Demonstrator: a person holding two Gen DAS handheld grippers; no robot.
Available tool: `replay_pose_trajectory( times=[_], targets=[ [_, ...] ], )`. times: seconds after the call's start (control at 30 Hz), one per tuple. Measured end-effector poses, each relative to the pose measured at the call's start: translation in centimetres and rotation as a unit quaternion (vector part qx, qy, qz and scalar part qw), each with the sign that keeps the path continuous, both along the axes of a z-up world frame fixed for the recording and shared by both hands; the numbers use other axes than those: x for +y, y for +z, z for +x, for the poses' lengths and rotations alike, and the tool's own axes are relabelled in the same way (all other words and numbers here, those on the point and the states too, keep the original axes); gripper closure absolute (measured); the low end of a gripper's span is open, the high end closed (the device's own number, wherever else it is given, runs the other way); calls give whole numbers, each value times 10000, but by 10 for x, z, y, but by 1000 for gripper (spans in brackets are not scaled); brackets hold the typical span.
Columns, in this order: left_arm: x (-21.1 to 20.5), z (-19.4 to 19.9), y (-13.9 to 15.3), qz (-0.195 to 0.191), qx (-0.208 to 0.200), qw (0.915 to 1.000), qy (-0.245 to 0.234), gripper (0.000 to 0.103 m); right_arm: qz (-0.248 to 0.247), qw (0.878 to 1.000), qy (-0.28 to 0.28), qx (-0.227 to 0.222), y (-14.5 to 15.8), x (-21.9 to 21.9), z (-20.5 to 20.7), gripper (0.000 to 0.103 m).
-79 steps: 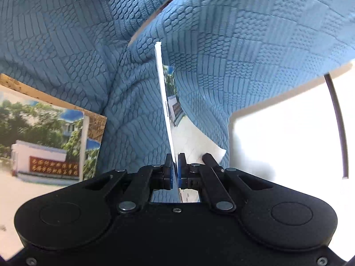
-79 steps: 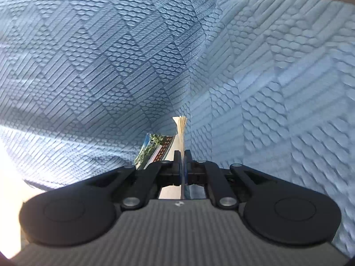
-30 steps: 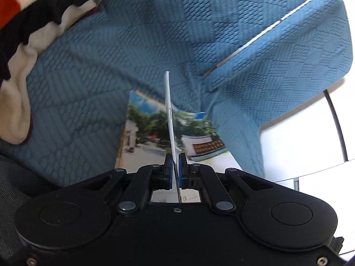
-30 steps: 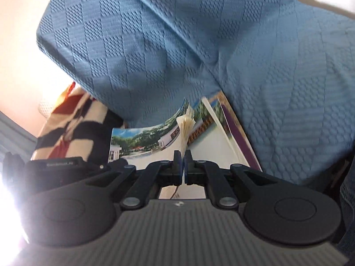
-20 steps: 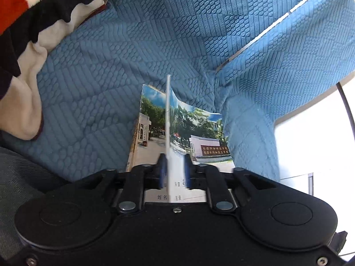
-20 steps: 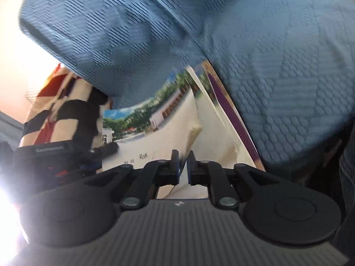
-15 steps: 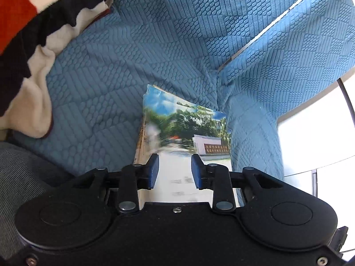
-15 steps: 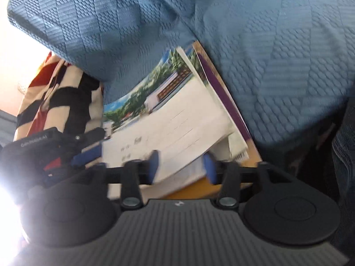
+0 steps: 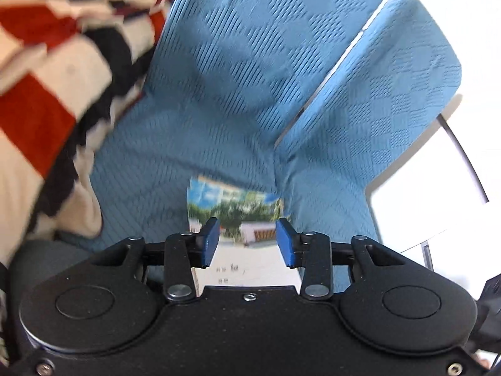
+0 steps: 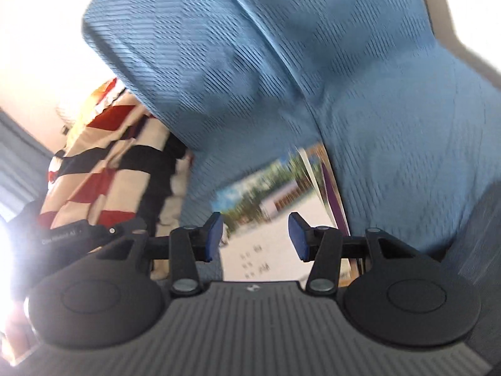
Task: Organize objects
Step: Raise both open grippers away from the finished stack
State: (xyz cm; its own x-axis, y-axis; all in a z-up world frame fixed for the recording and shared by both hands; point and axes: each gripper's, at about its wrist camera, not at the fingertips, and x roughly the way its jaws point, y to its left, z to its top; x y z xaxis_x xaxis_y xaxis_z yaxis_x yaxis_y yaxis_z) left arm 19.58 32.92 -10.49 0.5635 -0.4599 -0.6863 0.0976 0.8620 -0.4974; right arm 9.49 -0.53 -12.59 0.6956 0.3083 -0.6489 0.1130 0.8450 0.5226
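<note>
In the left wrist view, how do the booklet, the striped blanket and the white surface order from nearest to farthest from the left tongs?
1. Booklet: directly ahead, between the open fingers of the left tongs, lying on the blue cover.
2. Striped blanket: to the left, farther up.
3. White surface: off to the right, beyond the blue cover's edge. Its rank against the blanket is too close to call.

The booklets [image 9: 233, 206] lie stacked on the sofa seat [image 9: 194, 144], in the corner against the armrest [image 9: 375, 109] to their right. The blanket [image 9: 47, 94] lies to their left. My 2 tongs [image 9: 246, 241] [image 10: 256, 238] hang just before the stack.
</note>
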Motion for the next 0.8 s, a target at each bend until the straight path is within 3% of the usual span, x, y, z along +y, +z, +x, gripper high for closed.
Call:
replay_pose_trajectory(
  times=[0.07,0.13,0.37,0.47,0.63,0.8],
  targets=[
    [1,-6,20,25,-232,9997,0,50,-274,9995,82,-118,20,1,0,53],
    [1,-14,38,53,-442,9990,-15,47,-392,9987,156,-271,38,2,-3,53],
    [-5,-49,81,259,-933,9952,-107,20,-272,9975,231,-608,75,0,-32,53],
    [-8,-66,88,239,-991,9947,-165,19,-354,9970,225,-651,82,3,-46,53],
    [-15,-93,90,562,-1000,9930,-283,18,-741,9944,354,-664,84,13,-70,53],
    [-17,-115,83,595,-964,9931,-304,6,-1061,9914,486,-596,81,23,-88,53]
  ],
)
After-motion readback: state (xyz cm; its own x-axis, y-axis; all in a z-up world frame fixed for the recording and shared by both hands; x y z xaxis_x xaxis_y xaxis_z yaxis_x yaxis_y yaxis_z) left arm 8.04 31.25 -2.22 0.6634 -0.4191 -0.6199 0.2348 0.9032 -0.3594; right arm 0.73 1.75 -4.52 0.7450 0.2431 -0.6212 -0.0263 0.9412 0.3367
